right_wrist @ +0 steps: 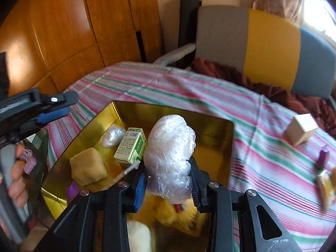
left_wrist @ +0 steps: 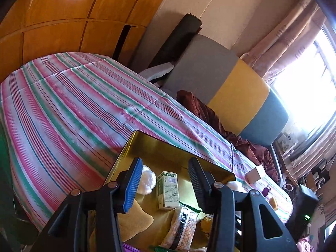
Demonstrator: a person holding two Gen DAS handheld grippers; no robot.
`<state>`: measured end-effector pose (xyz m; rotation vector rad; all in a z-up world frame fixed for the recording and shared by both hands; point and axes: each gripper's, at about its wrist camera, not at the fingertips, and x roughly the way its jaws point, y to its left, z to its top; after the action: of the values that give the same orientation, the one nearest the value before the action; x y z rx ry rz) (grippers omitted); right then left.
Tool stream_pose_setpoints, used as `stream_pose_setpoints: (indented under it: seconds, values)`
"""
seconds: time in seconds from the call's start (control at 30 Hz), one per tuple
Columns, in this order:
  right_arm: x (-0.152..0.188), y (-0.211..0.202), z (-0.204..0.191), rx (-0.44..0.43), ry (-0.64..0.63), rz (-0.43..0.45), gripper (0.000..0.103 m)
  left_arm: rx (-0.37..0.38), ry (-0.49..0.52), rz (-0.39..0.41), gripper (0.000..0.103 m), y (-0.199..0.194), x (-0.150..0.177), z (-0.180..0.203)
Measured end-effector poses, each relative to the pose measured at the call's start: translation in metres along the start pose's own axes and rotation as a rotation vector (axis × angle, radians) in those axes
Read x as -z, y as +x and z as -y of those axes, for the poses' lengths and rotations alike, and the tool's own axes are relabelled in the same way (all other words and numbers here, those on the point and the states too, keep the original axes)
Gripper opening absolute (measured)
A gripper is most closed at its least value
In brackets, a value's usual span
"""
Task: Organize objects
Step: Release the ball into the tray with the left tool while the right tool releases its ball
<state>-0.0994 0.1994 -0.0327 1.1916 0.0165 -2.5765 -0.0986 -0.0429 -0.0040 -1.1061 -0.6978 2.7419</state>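
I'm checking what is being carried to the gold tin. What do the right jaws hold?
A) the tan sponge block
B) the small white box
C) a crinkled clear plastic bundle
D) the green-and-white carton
C: in the right wrist view the right gripper is clamped on the plastic bundle above the tin, while the carton lies inside it.

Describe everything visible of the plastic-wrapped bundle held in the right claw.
The plastic-wrapped bundle is a lumpy white mass in crinkled, shiny clear film. It stands roughly upright, taller than wide, pinched near its lower half between the pads of the right claw, which is shut on it. It hangs above the gold tin; only the pads visibly touch it. Its contents cannot be made out.
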Motion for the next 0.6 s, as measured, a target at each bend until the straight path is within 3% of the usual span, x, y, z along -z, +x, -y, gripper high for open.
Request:
stream_pose_setpoints:
  seconds: [0.2,0.3,0.6]
  values:
    - [-0.017,0.035,-0.002,0.005,0.018,-0.079,0.04,0.01,0.002,-0.006,0.046,0.0,-0.001,0.002]
    - [-0.019,0.041,-0.002,0.037,0.023,-0.087,0.059,0.009,0.011,-0.007,0.046,0.0,0.0,0.003]
    - [-0.008,-0.002,0.014,0.018,0.07,0.045,0.062,0.024,0.045,-0.026,0.046,0.003,0.009,0.016]
